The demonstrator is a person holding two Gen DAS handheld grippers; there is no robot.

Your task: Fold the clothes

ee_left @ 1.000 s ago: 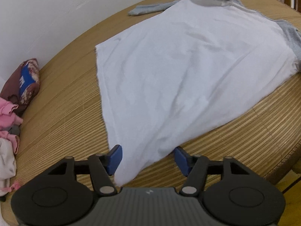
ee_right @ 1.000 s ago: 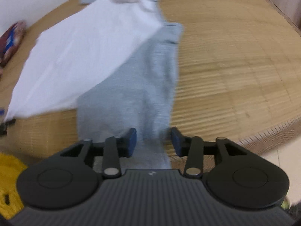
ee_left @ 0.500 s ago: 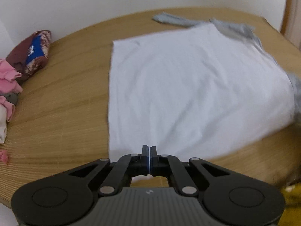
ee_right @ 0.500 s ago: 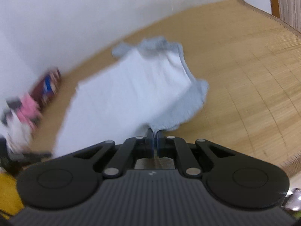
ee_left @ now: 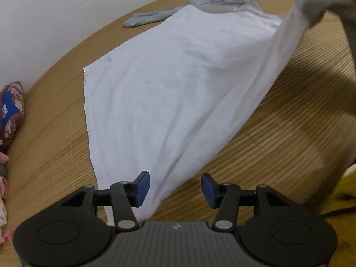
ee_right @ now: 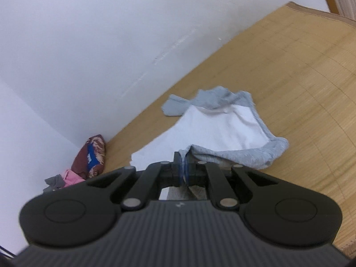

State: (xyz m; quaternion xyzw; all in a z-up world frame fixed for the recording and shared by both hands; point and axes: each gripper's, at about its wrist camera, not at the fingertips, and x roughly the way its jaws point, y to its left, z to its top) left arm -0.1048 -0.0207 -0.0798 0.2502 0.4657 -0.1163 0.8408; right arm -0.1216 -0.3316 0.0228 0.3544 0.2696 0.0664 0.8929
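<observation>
A white T-shirt with grey sleeves (ee_left: 178, 84) lies spread on the bamboo mat (ee_left: 278, 146). Its right side is lifted off the mat toward the upper right. My left gripper (ee_left: 174, 188) is open, its blue pads on either side of the shirt's near hem corner, which hangs between them. My right gripper (ee_right: 183, 169) is shut on the grey sleeve (ee_right: 240, 153) and holds it raised; the shirt (ee_right: 218, 131) stretches away below it.
A dark red and blue bundle (ee_left: 10, 111) lies at the left by the white wall; it also shows in the right wrist view (ee_right: 91, 155). Pink and grey clothes (ee_right: 64, 179) are piled next to it. The mat's near edge drops off at the right (ee_left: 322, 178).
My left gripper was shut half a second ago and is now open around the hem corner. My right gripper has risen with the grey sleeve, lifting the shirt's right side.
</observation>
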